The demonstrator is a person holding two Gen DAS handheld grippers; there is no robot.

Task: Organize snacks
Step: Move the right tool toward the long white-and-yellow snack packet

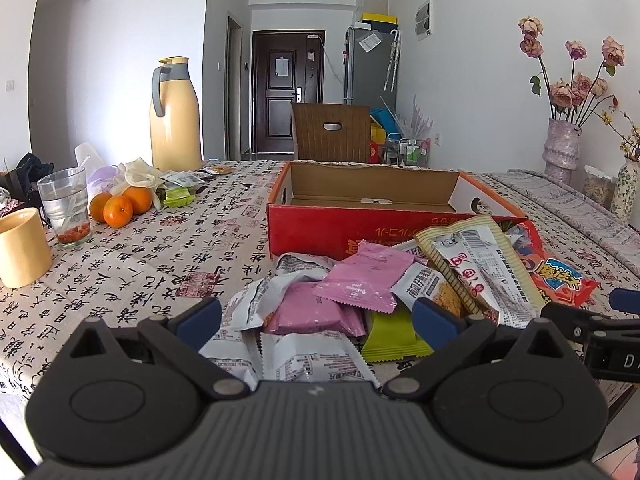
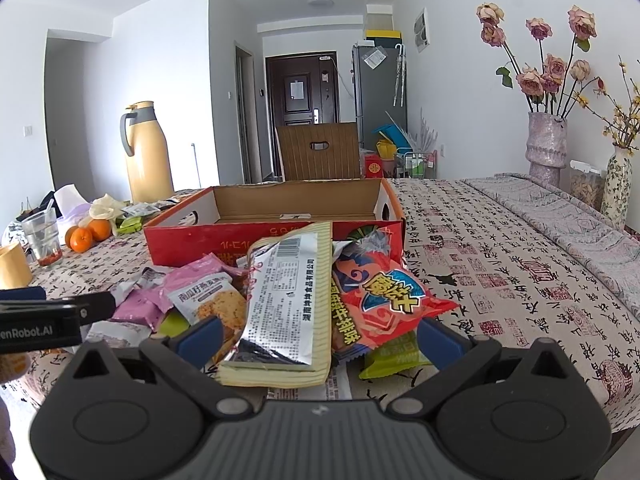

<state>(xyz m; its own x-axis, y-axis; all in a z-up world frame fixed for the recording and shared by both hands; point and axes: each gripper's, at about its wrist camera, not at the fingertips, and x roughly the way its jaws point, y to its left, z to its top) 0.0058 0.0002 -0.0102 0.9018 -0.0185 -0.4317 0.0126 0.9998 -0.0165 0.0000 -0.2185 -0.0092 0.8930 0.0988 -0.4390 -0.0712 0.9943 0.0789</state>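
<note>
A heap of snack packets lies on the patterned tablecloth in front of an open red cardboard box (image 1: 304,224) (image 2: 188,240). In the left wrist view my left gripper (image 1: 316,320) is open, its blue pads either side of pink packets (image 1: 366,280), white packets (image 1: 308,356) and a green packet (image 1: 394,340). In the right wrist view my right gripper (image 2: 318,336) is open around the near end of a long yellow-and-silver packet (image 2: 284,304), with a red-orange snack bag (image 2: 384,296) beside it. Neither gripper holds anything. The box looks empty inside.
A yellow thermos (image 1: 174,116), oranges (image 1: 118,210), a glass (image 1: 66,208) and a yellow cup (image 1: 22,248) stand at the left. Flower vases (image 2: 546,148) and a jar line the right wall side. A brown chair (image 1: 330,132) stands behind the table.
</note>
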